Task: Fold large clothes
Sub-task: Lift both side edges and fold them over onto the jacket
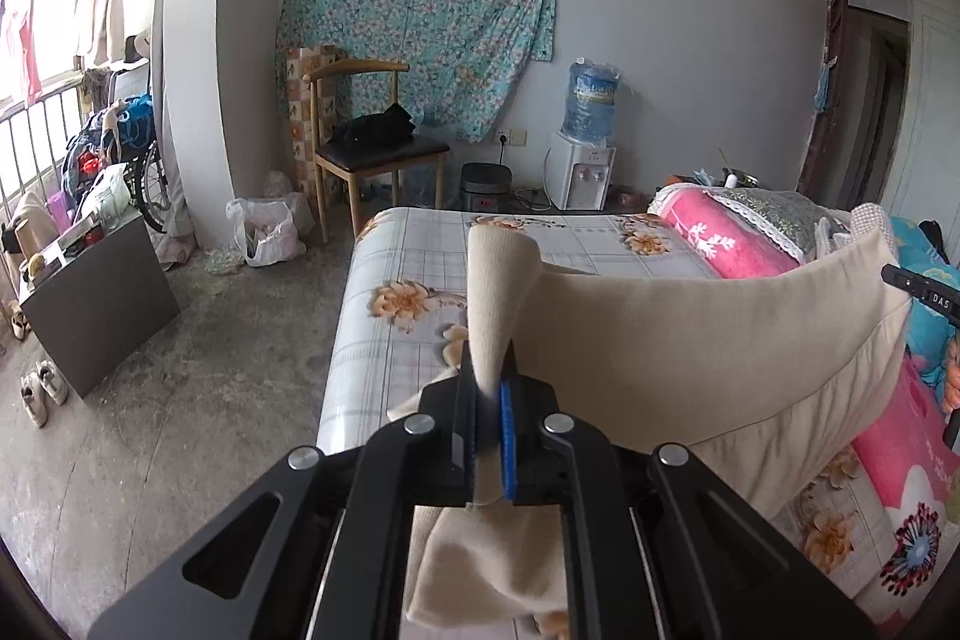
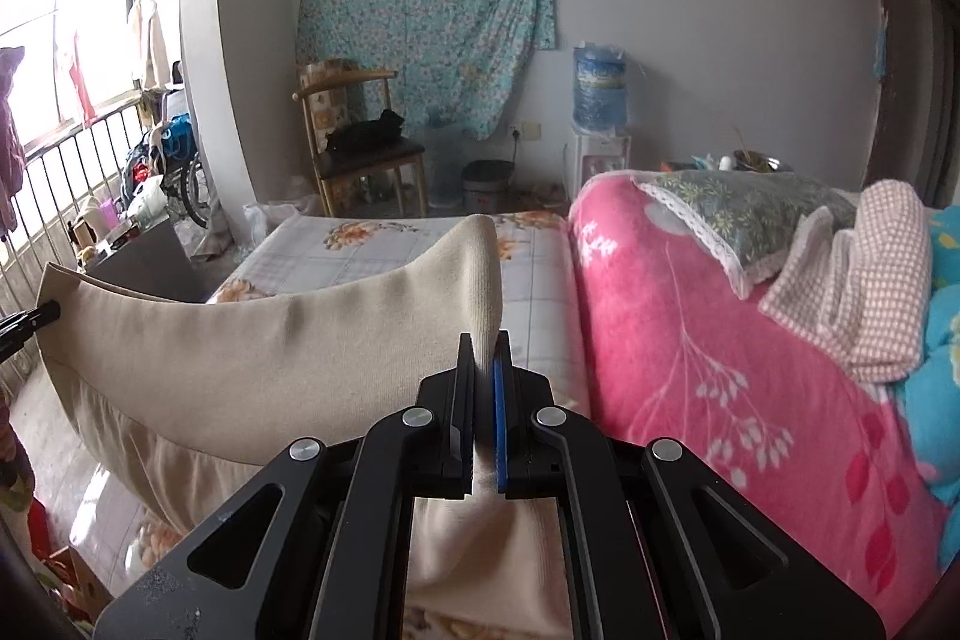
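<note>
A large beige garment [image 1: 690, 340] hangs stretched in the air over the bed [image 1: 408, 280]. My left gripper [image 1: 489, 370] is shut on one end of its top edge, and cloth sticks up past the fingers. My right gripper [image 2: 485, 358] is shut on the other end of the beige garment [image 2: 240, 358]. The garment sags between the two grippers and hangs down toward the bed. The right gripper's tip shows at the right edge of the left wrist view [image 1: 924, 289]. The left gripper's tip shows at the left edge of the right wrist view [image 2: 30, 319].
The bed [image 2: 372, 256] has a checked floral sheet. A rolled pink blanket [image 2: 720, 370], a pillow [image 2: 744, 214] and a checked cloth [image 2: 870, 280] lie along its right. A wooden chair [image 1: 372, 148], water dispenser [image 1: 582, 166], dark cabinet [image 1: 96, 304] and shoes [image 1: 42, 388] stand on the floor.
</note>
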Motion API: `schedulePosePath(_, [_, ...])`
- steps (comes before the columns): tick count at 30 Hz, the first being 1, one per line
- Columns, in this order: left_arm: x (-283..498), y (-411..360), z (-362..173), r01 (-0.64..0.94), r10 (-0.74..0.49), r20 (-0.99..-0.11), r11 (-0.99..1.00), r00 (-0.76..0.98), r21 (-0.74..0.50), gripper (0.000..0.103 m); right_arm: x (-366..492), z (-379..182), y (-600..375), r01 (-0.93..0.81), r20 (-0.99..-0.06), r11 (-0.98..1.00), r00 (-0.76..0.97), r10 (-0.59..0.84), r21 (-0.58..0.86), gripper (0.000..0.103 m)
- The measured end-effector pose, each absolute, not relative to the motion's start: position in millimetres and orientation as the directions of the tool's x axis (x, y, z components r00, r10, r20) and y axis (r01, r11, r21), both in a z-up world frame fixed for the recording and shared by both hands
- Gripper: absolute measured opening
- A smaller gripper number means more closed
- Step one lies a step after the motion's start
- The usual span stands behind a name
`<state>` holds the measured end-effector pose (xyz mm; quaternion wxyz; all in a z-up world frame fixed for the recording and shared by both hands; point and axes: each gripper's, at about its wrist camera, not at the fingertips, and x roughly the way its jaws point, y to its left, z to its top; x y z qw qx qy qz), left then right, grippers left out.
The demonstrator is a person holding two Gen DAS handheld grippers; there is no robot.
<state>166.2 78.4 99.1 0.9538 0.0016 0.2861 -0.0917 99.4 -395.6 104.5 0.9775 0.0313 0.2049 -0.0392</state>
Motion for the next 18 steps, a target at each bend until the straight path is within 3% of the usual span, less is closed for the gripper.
schedulePosePath(5, [264, 68, 45, 0.173, -0.155, -0.669, 0.984, 0.727, -0.039, 0.009, 198, 66, -412, 0.093, -0.518, 0.994, 0.854, -0.049, 0.060, 0.004])
schedulePosePath(9, [316, 66, -21, 0.122, -0.071, -0.825, 0.993, 0.560, -0.003, 0.011, 249, 11, -421, 0.174, -0.671, 0.984, 0.733, -0.116, 0.021, 0.015])
schedulePosePath(13, [298, 81, -11, 0.091, -0.130, -0.800, 0.991, 0.585, -0.095, 0.013, 225, 8, -422, 0.177, -0.653, 0.982, 0.752, -0.090, 0.068, 0.021])
schedulePosePath(18, [250, 85, 4, 0.204, -0.323, -0.760, 0.946, 0.563, -0.251, 0.022, 185, 14, -401, 0.042, -0.637, 0.995, 0.770, 0.028, 0.095, 0.021])
